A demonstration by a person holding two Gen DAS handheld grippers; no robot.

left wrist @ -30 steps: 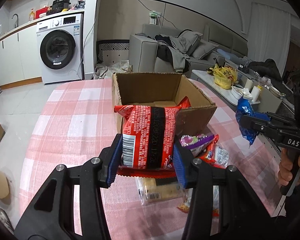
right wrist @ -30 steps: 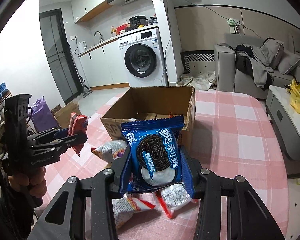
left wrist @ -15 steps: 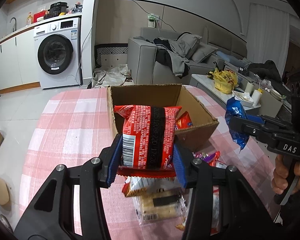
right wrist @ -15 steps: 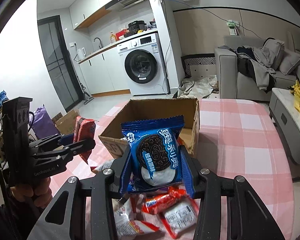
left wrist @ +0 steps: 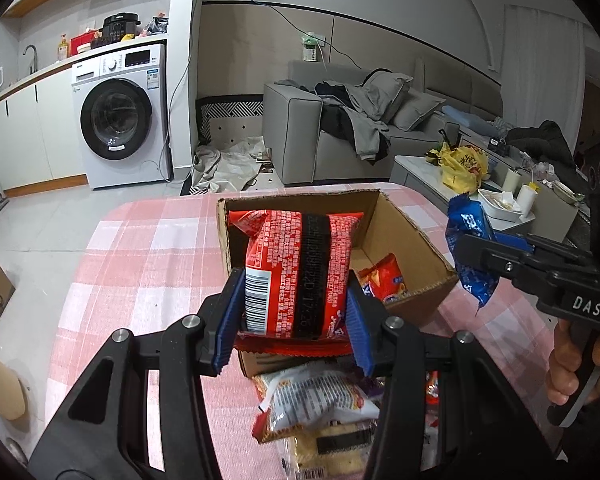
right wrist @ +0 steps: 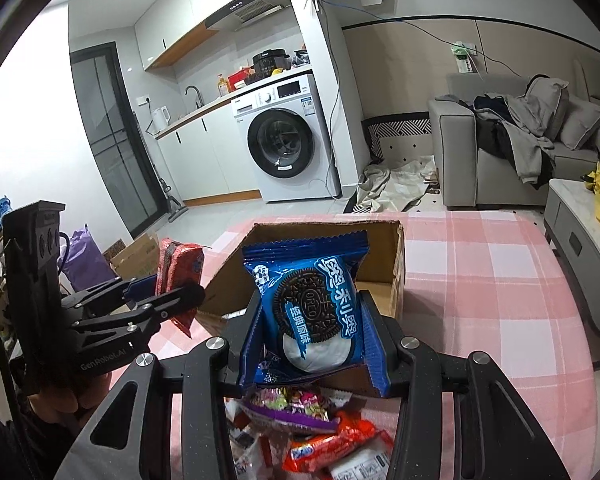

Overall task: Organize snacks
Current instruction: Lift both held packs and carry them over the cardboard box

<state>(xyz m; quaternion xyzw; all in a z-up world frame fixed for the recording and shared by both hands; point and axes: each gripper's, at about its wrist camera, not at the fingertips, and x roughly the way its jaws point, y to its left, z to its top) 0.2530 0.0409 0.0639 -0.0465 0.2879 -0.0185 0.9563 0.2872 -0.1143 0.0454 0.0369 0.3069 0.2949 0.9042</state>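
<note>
My left gripper (left wrist: 294,320) is shut on a red snack packet (left wrist: 296,268), held upright at the near wall of an open cardboard box (left wrist: 416,240) on the pink checked table. Inside the box lies a small red packet (left wrist: 380,276). My right gripper (right wrist: 310,344) is shut on a blue Oreo packet (right wrist: 312,292), just before the same box (right wrist: 396,264). In the left wrist view the right gripper (left wrist: 466,250) shows to the right of the box with the blue packet (left wrist: 470,240). In the right wrist view the left gripper (right wrist: 168,292) carries the red packet (right wrist: 178,276) at the left.
Loose snack packets (left wrist: 320,404) lie heaped on the table below both grippers (right wrist: 320,432). Past the table's far edge stand a washing machine (left wrist: 120,116) and a grey sofa (left wrist: 340,128). A low white side table (right wrist: 580,232) sits to the right.
Both grippers have moved forward toward the box with their packets still held. The box looks nearer and the loose packets have slid lower in both views.
</note>
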